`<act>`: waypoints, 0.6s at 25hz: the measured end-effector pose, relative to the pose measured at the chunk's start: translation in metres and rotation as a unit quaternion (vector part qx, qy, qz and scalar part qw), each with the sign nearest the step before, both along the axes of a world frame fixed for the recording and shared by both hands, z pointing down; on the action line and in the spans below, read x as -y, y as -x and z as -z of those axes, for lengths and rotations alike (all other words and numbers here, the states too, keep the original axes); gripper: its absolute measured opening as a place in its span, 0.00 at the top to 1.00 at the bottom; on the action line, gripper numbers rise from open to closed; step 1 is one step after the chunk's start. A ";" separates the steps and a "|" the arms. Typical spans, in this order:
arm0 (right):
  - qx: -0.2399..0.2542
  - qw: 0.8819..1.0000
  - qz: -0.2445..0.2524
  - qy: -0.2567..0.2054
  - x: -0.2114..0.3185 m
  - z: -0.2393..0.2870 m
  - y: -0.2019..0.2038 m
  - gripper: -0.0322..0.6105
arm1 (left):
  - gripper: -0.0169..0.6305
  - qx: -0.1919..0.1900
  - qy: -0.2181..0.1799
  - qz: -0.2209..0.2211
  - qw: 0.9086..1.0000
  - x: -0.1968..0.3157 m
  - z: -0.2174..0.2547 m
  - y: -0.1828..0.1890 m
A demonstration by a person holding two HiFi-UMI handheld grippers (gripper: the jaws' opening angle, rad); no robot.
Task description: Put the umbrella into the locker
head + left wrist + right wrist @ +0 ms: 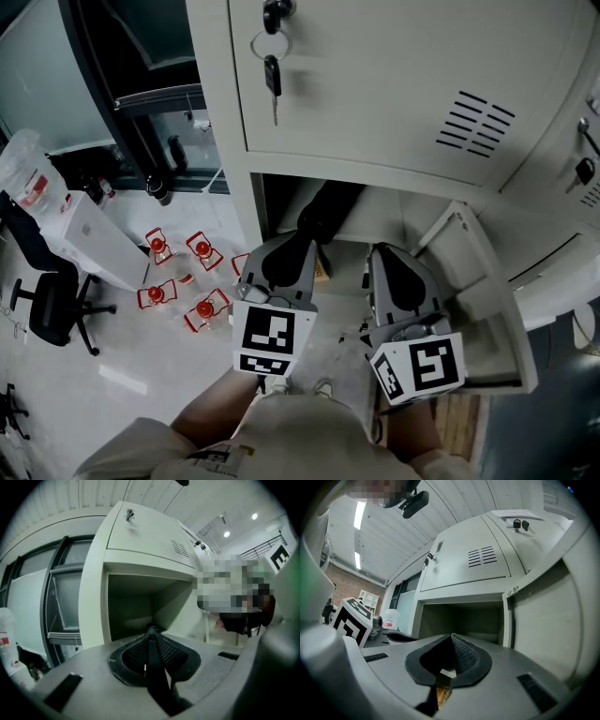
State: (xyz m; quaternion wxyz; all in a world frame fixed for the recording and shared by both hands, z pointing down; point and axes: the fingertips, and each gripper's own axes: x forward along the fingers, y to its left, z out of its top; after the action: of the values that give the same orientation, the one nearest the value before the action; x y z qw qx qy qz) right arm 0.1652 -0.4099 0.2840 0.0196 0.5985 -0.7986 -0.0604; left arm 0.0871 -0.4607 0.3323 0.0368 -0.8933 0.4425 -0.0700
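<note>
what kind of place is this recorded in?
Probably an office or lab locker corner: pale grey metal lockers with black-headed keys hanging in the door locks, a black swivel office chair, and a dark-framed glass partition beside the lockers.

Head cam looks steeply down; L+R gripper views face same open locker (136, 602) close-up.

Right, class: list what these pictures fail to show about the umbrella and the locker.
Umbrella: head view shows only a dark end; the left gripper covers the rest.
Locker compartment: depth hidden under the upper door in the head view, dim in both gripper views.
Orange tag in the right gripper, its own view: mostly buried, print unreadable.
</note>
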 end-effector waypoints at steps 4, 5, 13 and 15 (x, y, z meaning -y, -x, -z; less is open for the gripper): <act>0.001 1.000 0.000 -0.001 0.005 0.000 -0.006 0.94 | 0.89 0.000 0.007 0.002 1.000 0.012 -0.001 -0.010; 0.001 1.000 0.000 0.000 0.006 -0.001 -0.007 0.94 | 0.89 0.001 0.008 0.002 1.000 0.014 -0.001 -0.012; 0.004 1.000 0.001 0.004 0.018 -0.005 -0.013 0.94 | 0.89 -0.002 0.032 -0.001 0.999 0.040 -0.008 -0.030; 0.005 1.000 0.002 0.004 0.020 -0.006 -0.013 0.94 | 0.89 0.000 0.032 -0.002 0.999 0.044 -0.008 -0.033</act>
State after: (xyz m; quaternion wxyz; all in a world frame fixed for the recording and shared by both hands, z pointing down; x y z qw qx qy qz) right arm 0.1779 -0.4297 0.2895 0.0181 0.5970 -0.8002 -0.0541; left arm 0.1200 -0.5045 0.3404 0.0082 -0.8947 0.4387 -0.0841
